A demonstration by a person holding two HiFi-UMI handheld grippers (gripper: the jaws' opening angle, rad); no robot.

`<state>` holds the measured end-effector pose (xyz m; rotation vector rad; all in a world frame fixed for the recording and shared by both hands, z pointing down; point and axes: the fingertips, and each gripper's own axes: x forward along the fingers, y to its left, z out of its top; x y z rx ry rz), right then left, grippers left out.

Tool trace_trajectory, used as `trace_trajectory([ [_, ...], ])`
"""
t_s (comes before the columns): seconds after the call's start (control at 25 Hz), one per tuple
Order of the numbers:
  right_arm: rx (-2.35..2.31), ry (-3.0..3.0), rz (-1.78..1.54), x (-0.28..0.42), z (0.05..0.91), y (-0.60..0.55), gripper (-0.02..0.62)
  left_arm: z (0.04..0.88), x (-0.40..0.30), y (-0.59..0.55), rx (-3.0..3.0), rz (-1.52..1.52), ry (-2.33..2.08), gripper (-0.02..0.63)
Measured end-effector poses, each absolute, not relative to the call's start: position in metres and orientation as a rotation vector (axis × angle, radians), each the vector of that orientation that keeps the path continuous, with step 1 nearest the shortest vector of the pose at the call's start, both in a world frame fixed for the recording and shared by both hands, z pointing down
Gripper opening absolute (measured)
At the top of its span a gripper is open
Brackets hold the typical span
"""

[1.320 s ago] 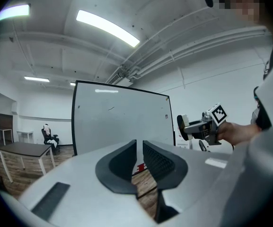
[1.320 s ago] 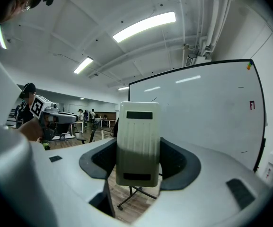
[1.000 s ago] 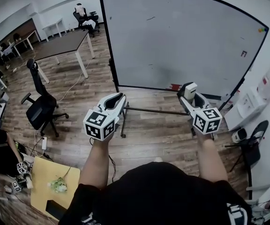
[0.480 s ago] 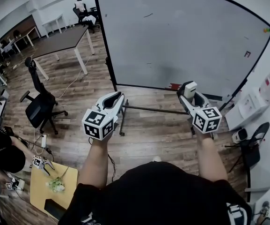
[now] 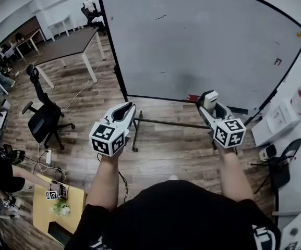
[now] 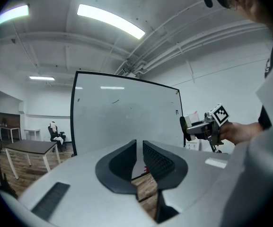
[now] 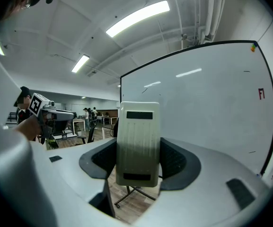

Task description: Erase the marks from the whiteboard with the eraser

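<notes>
A large whiteboard point(image 5: 202, 40) on a wheeled stand faces me, with a short dark stroke point(image 5: 161, 17) near its top left, a small red mark point(image 5: 278, 62) at its right and faint specks elsewhere. My right gripper point(image 5: 208, 99) is shut on a pale block eraser point(image 5: 209, 99), held upright a short way off the board's lower edge. In the right gripper view the eraser point(image 7: 137, 143) stands between the jaws with the whiteboard point(image 7: 207, 103) behind. My left gripper point(image 5: 128, 107) is shut with nothing in it and points at the board's lower left; its jaws nearly touch in the left gripper view point(image 6: 140, 151).
A black office chair point(image 5: 45, 117) stands at the left on the wooden floor, with a long dark table point(image 5: 69, 45) behind it. A white cabinet point(image 5: 275, 124) and another chair point(image 5: 280, 163) crowd the right. People sit at desks at the far left.
The view has drawn a little closer to the whiteboard, which now fills more of the frame. Both grippers have held their pose, the eraser still held in the right one.
</notes>
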<state>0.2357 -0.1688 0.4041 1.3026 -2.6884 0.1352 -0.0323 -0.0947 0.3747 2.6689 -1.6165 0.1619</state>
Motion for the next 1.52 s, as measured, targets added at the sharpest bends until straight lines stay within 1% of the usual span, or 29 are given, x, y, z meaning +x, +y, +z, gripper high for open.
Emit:
trace_trajectory([
  [0.52, 1.281, -2.687, 0.147, 0.25, 0.412, -0.207, 0.25, 0.379, -0.019, -0.128, 2.649, 0.194, -1.64, 0.054],
  [1.52, 1.163, -2.712, 0.119, 0.214, 0.417, -0.281, 0.25, 0.38, -0.045, -0.184, 2.57, 0.18, -1.743, 0.054],
])
